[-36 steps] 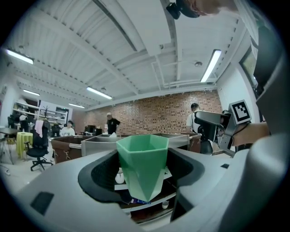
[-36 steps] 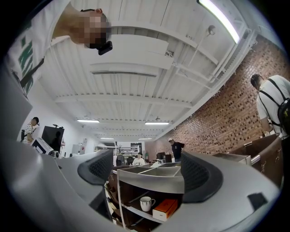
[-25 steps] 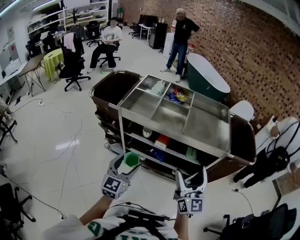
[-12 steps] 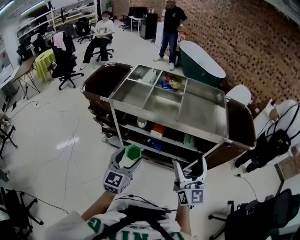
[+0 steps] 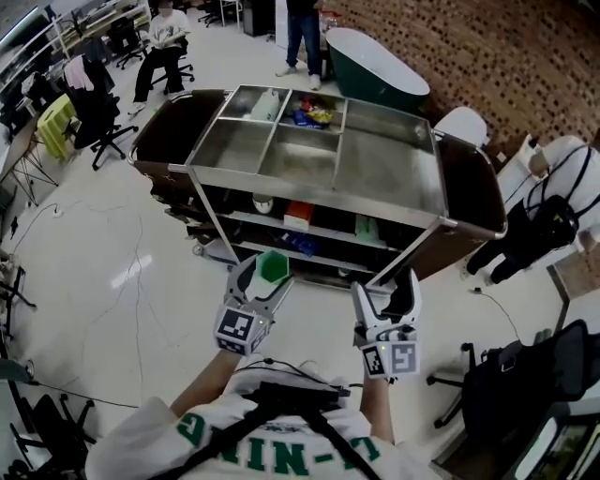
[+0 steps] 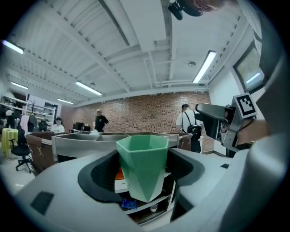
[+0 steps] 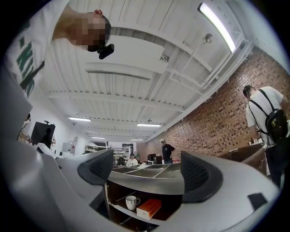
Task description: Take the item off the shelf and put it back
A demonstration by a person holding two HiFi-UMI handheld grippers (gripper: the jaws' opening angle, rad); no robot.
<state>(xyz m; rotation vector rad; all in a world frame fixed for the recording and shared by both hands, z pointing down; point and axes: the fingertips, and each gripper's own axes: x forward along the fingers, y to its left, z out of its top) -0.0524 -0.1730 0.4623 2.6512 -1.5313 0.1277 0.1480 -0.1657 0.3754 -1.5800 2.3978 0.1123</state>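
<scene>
Left gripper view: the left gripper (image 6: 143, 177) is clenched on a green faceted cup (image 6: 142, 159). The cup stands upright, rim up, with a dark pad pressed against each flank. It sits at the centre of the frame, in the air.

Head view: the cup is at lower centre, off the shelves and short of the front edge of the steel cart (image 5: 309, 180). The right gripper (image 5: 386, 292) is just to the right of the left one, at about the same height.

Right gripper view: the jaws stand apart and released, with nothing between the pads. Through the gap I see a white mug (image 7: 132, 202) and an orange box (image 7: 148, 208) side by side on a cart shelf.

Cart, head view: the top tray is divided into compartments. A blue-and-yellow packet (image 5: 309, 114) lies in an upper centre compartment. The compartments nearest the grippers are bare metal. The lower shelves hold a green item (image 5: 366, 229) to the right of the orange box and a blue packet (image 5: 298, 244) one level down.

Room: a dark green tub (image 5: 370, 70) is behind the cart at upper centre. One person sits (image 5: 161, 42) at upper left. One person stands (image 5: 302, 28) at the top edge. A person with a backpack (image 5: 548, 206) is at the right edge.
</scene>
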